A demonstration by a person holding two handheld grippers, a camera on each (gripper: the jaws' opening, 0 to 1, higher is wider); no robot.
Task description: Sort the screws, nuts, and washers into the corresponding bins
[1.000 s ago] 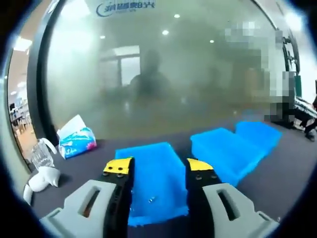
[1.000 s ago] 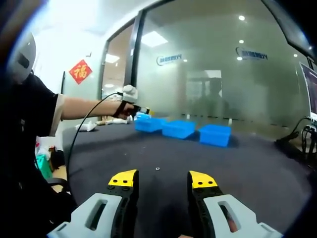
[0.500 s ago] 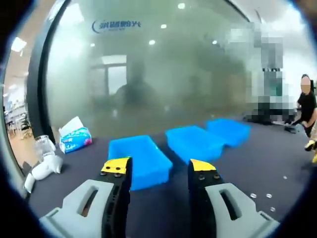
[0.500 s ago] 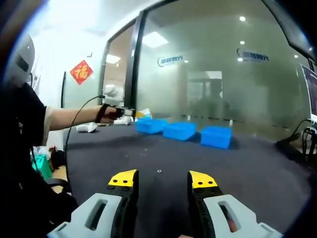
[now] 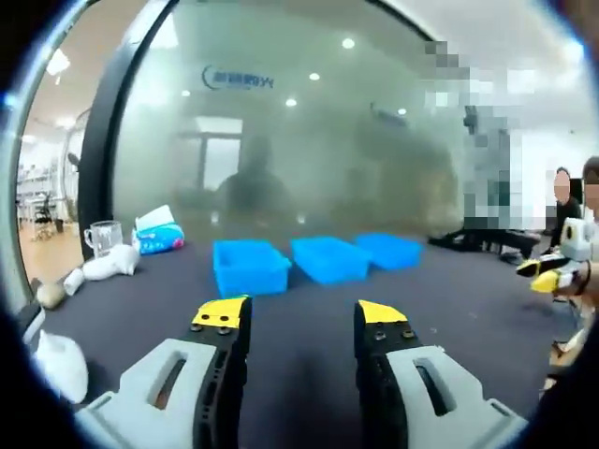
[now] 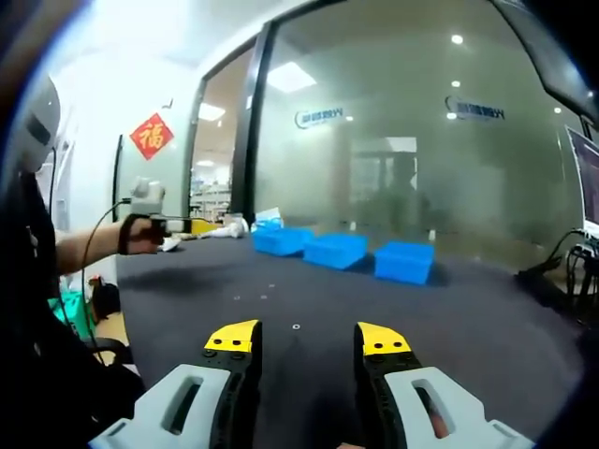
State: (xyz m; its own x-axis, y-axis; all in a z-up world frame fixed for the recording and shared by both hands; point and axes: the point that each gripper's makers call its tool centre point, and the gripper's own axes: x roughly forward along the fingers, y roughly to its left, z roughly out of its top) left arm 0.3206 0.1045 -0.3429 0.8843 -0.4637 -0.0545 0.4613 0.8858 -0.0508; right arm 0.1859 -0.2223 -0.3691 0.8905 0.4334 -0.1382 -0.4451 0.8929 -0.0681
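Observation:
Three blue bins stand in a row on the dark table: the nearest bin (image 5: 248,265), the middle bin (image 5: 329,257) and the far bin (image 5: 388,249). My left gripper (image 5: 299,313) is open and holds nothing, well short of them. In the right gripper view the same bins (image 6: 337,250) sit far across the table. A small washer or nut (image 6: 296,326) lies just ahead of my open right gripper (image 6: 307,337), with a few more small parts (image 6: 271,285) beyond. A hand holds the left gripper (image 6: 182,224) above the table's left edge.
A tissue pack (image 5: 159,234), a glass cup (image 5: 103,237) and white crumpled items (image 5: 103,267) lie left of the bins. The right gripper (image 5: 538,274) shows at the right edge. A frosted glass wall (image 6: 402,140) runs behind the table. Cables (image 6: 562,262) lie at the far right.
My left gripper has pulled back from over the nearest bin toward the person, so the bins now look small and far. The right gripper has stayed still.

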